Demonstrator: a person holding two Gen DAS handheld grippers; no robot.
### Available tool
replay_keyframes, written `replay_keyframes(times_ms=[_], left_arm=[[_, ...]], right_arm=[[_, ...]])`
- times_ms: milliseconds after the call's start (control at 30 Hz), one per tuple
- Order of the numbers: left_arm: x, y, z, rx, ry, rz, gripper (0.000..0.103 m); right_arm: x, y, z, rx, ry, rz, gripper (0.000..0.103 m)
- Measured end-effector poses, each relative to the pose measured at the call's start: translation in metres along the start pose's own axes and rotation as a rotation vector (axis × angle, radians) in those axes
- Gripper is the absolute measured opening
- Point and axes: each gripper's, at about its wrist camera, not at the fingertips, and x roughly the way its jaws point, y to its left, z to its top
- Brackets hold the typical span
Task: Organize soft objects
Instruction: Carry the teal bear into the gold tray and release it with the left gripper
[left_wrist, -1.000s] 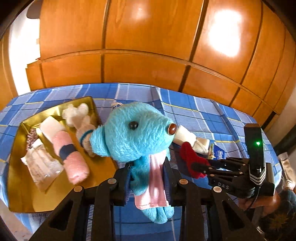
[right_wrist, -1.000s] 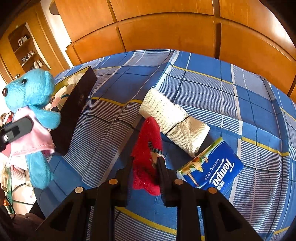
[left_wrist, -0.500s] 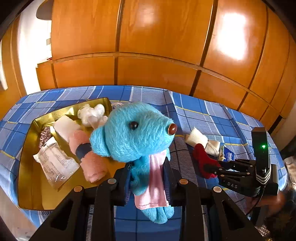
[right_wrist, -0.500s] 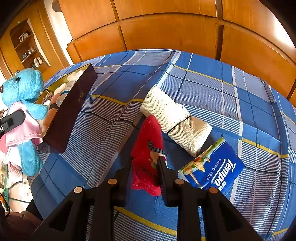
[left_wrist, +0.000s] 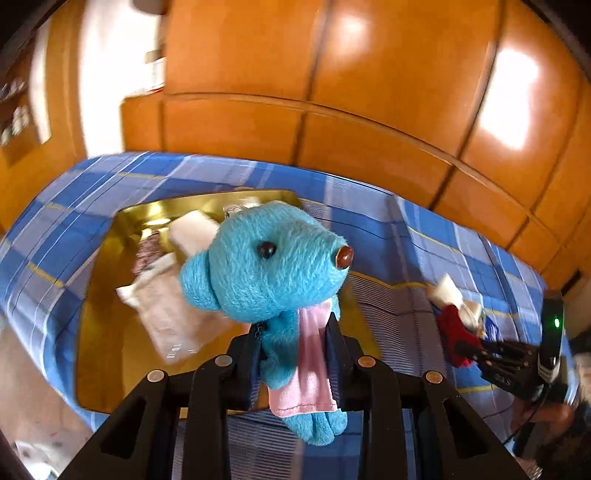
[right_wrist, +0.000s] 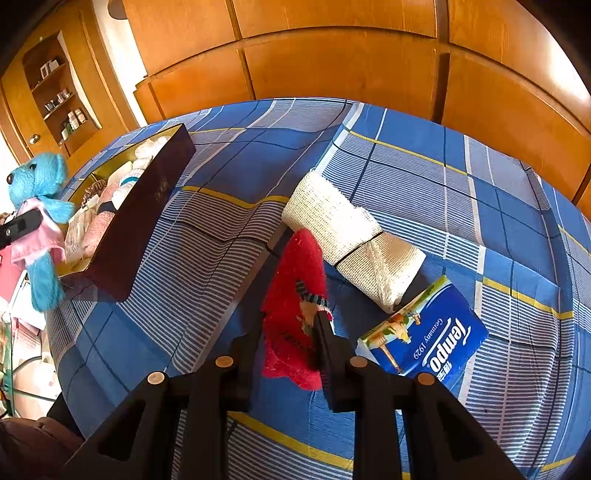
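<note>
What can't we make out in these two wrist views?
- Left wrist: tray contents smeared by motion blur; the blue plush held in the left gripper covers the tray's middle.
- Left wrist: right gripper small, blurred at the edge; only the red item shows in it.
- Right wrist: tray wall hides most contents.
- Right wrist: red item's lower part sits behind the fingers; what it is stays unclear.
- Right wrist: shelf items too small.

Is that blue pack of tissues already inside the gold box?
No, the tissue pack lies on the checked cloth beside the bandage roll, far from the gold box.
</note>
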Motion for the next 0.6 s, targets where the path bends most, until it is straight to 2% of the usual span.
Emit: replay_keyframes(times_ms=[100, 333, 467, 600], left_arm=[[-0.008, 0.038, 0.012, -0.081, -0.005, 0.025, 0.029], [-0.018, 0.106, 0.006, -0.191, -0.009, 0.103, 0.029], [-0.012, 0.123, 0.006, -0.183, -0.005, 0.144, 0.03], [0.01, 0.128, 0.01, -0.15, 0.05, 0.148, 0.033]], right_arm=[[0.0, 0.0, 0.0, -0.002, 0.0, -0.002, 0.024], [0.001, 0.001, 0.0, -0.003, 0.001, -0.006, 0.024], [0.001, 0.002, 0.0, -0.005, 0.0, -0.01, 0.024], [0.001, 0.002, -0.001, -0.004, -0.001, -0.012, 0.024]])
